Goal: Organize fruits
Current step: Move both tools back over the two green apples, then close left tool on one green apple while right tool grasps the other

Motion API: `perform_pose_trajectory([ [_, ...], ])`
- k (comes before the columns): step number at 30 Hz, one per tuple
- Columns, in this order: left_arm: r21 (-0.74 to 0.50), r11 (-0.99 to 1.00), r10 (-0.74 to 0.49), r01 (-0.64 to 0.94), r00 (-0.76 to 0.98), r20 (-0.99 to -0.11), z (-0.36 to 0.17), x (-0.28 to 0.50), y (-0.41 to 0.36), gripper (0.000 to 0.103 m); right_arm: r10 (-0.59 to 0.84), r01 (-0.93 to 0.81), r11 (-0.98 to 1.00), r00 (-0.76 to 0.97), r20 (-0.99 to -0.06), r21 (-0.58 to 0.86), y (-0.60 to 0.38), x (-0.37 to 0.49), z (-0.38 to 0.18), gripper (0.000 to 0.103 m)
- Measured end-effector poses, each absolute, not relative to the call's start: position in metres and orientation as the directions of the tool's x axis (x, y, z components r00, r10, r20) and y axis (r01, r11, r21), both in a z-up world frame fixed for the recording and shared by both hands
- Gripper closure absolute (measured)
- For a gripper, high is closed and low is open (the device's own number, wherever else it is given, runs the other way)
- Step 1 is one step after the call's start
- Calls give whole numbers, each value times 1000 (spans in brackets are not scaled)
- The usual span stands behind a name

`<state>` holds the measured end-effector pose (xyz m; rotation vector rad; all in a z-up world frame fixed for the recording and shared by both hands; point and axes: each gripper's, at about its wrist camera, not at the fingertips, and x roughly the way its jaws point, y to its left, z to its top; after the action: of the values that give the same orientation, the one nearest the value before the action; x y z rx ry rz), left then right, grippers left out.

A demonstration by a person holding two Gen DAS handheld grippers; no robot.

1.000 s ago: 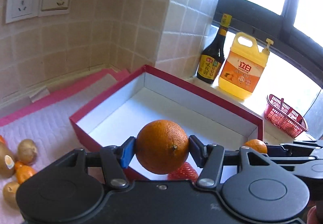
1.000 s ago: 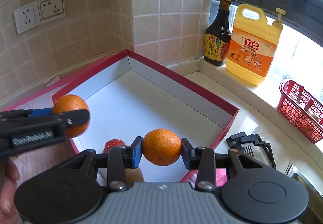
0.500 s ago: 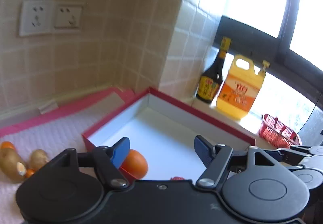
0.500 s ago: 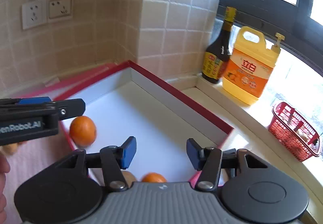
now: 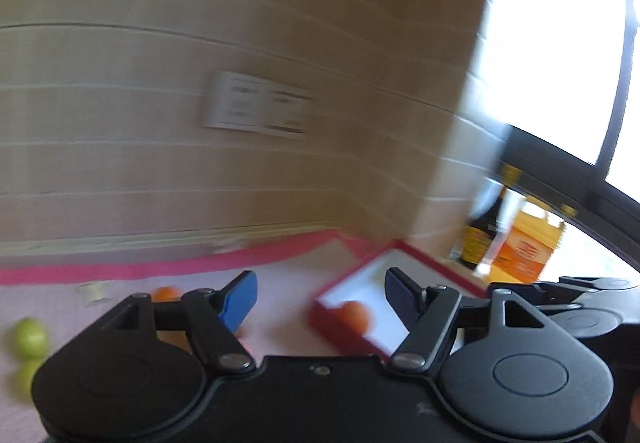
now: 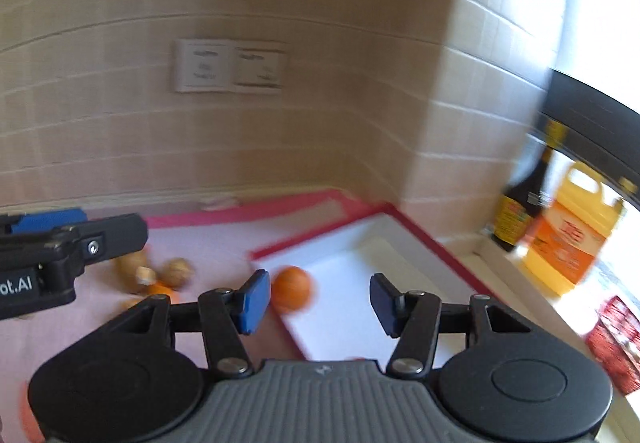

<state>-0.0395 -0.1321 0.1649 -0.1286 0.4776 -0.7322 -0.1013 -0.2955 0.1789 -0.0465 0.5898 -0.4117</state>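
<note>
Both views are motion-blurred. My left gripper (image 5: 320, 297) is open and empty, raised above the pink mat. My right gripper (image 6: 316, 301) is open and empty too. An orange (image 5: 354, 317) lies in the near left corner of the red box (image 5: 432, 257) with a white inside; it also shows in the right wrist view (image 6: 292, 287). Loose fruit lies on the mat: two green ones (image 5: 30, 337) and a small orange one (image 5: 166, 293) in the left wrist view, brown kiwis (image 6: 176, 271) in the right wrist view. The left gripper shows at the left of the right wrist view (image 6: 60, 255).
A dark sauce bottle (image 6: 520, 211) and a yellow detergent jug (image 6: 572, 239) stand on the window sill at the right. A red basket (image 6: 616, 343) sits at the far right. The tiled wall with two sockets (image 6: 230, 71) is behind the mat.
Both grippers opened and let go of their oranges, which dropped into the box. Both then rose, pulled back and swung left toward the mat.
</note>
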Motion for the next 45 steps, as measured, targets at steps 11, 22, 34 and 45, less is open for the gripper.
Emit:
perform_pose_trajectory([
  [11,-237,919,-393,315,791,-469,152,-30,-10,19,-133,105,991,802,-582,-82,-211,-40,163,46],
  [22,-201,964,-259,173,780,-570,112,-6,42,19,82,-114,993,785,-614,-13,-141,31,163,49],
  [34,-165,964,-263,207,690,-675,44,50,18,20,233,-242,965,606,-761,103,-101,129,96,49],
  [45,-191,938,-339,290,643,-687,25,70,12,32,337,-284,932,444,-830,227,-87,176,45,48],
])
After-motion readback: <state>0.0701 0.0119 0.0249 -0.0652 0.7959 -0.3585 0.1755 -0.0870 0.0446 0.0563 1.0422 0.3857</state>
